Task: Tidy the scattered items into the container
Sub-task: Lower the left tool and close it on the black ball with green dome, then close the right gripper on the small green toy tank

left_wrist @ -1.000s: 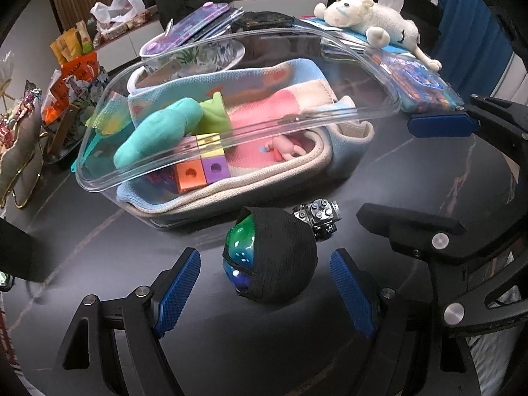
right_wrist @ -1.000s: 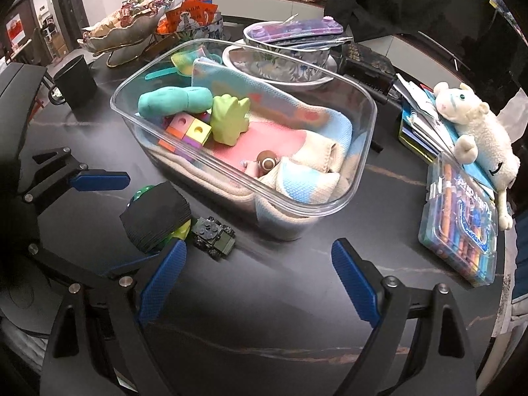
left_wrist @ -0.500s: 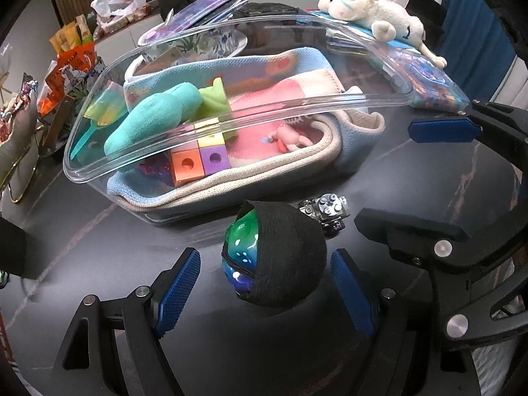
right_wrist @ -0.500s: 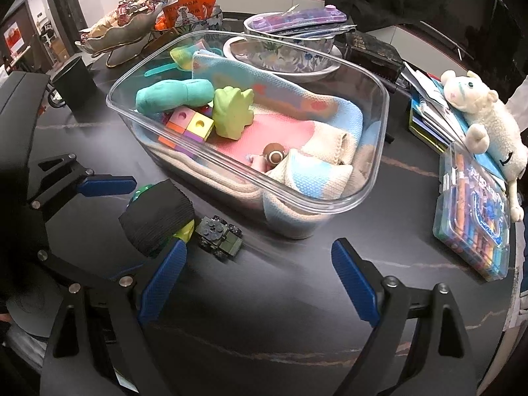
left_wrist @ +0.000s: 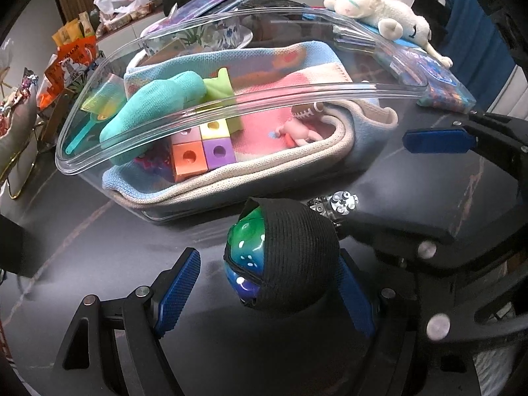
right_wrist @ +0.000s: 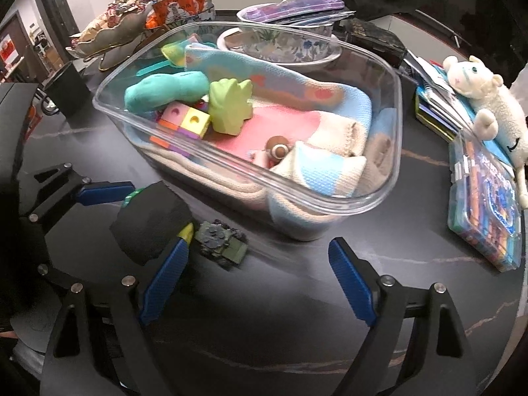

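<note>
A green-and-blue ball half wrapped in a black knit cover lies on the dark table. It sits between the fingers of my open left gripper, close against the right pad. A small grey-green toy vehicle stands just past the ball, near the front wall of the clear plastic tub. My right gripper is open, and the vehicle sits just ahead of its left finger. The tub holds a pastel blanket, a teal plush, coloured cubes, a green figure and a tiny football.
A white plush lamb and a marker case lie right of the tub. A patterned bowl with a purple case stands behind it, snack packets at the far left. My right gripper's pad crosses the left view.
Both grippers have moved forward toward the tub. The wrapped ball now sits deeper between the left fingers, and the toy vehicle is nearer the right gripper's left finger.
</note>
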`<state>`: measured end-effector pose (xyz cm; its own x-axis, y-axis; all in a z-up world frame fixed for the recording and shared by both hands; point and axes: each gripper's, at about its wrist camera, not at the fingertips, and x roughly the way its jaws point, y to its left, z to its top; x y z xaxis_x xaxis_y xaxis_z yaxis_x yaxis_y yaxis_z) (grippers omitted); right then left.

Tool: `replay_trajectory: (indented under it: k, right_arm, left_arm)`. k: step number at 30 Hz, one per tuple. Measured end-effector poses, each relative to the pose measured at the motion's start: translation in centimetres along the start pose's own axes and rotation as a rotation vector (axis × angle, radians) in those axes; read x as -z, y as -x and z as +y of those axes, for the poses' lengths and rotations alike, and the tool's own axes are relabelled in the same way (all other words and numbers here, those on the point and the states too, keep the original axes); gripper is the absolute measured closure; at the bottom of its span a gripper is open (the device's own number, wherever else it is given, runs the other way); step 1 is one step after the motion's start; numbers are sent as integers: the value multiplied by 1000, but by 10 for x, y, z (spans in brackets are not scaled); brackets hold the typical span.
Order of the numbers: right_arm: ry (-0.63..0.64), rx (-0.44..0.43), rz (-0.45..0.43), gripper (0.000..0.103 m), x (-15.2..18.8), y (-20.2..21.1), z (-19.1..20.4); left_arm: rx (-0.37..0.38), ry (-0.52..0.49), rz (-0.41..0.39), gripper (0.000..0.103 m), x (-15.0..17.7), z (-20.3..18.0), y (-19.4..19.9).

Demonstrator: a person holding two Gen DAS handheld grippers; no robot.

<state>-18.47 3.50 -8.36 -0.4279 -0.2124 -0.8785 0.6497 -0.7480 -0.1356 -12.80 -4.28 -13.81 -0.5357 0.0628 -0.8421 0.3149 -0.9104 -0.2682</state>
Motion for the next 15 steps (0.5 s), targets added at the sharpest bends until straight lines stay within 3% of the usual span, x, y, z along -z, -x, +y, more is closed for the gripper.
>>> replay_trajectory:
  k: [11,15]
  right_arm:
    - [-9,6,12,18,1,-6,-3]
    - [-14,3,12,18,0,-7,-3]
  left_arm:
    - [-14,-4,-5,25,7,6,-2]
    - [-14,17,-1,34,9,15,-2]
